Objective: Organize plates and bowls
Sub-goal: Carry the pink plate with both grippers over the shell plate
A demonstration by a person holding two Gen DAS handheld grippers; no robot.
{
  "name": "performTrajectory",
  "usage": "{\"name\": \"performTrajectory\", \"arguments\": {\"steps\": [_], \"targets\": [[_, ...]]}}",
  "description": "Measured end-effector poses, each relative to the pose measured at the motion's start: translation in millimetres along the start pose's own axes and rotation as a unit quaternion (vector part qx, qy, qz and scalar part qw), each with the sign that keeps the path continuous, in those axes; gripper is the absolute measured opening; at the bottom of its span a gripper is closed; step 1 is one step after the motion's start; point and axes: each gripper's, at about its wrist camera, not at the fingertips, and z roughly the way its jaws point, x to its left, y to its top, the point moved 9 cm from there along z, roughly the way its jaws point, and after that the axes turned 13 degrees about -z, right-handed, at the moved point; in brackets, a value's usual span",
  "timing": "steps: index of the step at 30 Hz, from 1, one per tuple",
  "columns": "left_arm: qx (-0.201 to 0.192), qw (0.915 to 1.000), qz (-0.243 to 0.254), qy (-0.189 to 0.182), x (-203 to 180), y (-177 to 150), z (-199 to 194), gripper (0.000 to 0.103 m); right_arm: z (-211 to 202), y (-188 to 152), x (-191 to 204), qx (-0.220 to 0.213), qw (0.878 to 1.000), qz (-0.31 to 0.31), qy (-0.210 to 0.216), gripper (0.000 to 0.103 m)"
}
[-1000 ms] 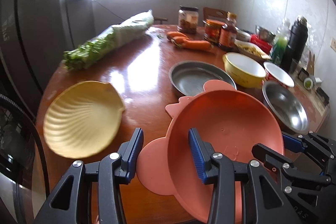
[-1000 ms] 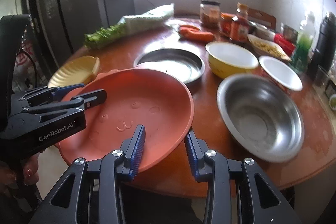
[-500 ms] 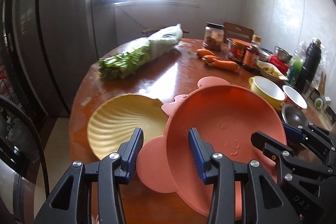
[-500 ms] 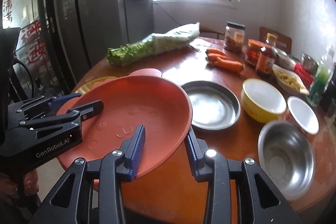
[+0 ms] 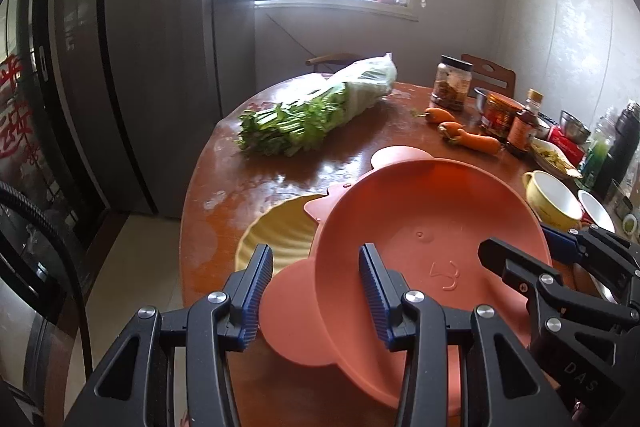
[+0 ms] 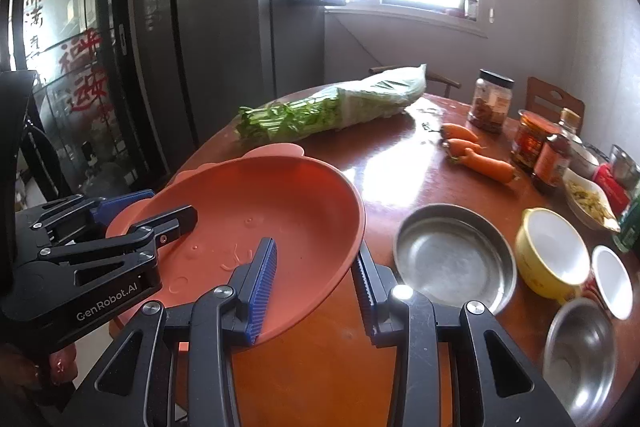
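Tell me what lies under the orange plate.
Under the orange plate shows part of a yellow shell-shaped plate on the table. The plate covers the rest, so whether they touch cannot be told.

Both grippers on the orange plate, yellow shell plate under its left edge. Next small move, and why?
Probably lower the orange plate onto the yellow shell plate. The left gripper and right gripper each straddle its rim, it hangs tilted above the table, and it already overlaps the shell plate.
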Motion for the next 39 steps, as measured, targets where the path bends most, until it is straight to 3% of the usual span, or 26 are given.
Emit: {"name": "performTrajectory", "arguments": {"steps": [16,39], "targets": [[0.015,0.9995,-0.005,0.027,27.4,2.1,33.3,0.045,49.2,4.0,17.9,0.024,0.999,-0.01,0.02,0.039],[0.03,0.9989,-0.011,0.035,43.7,-6.7,52.1,0.045,73.2,-5.7,30.8,0.047,0.998,-0.021,0.025,0.039]]}}
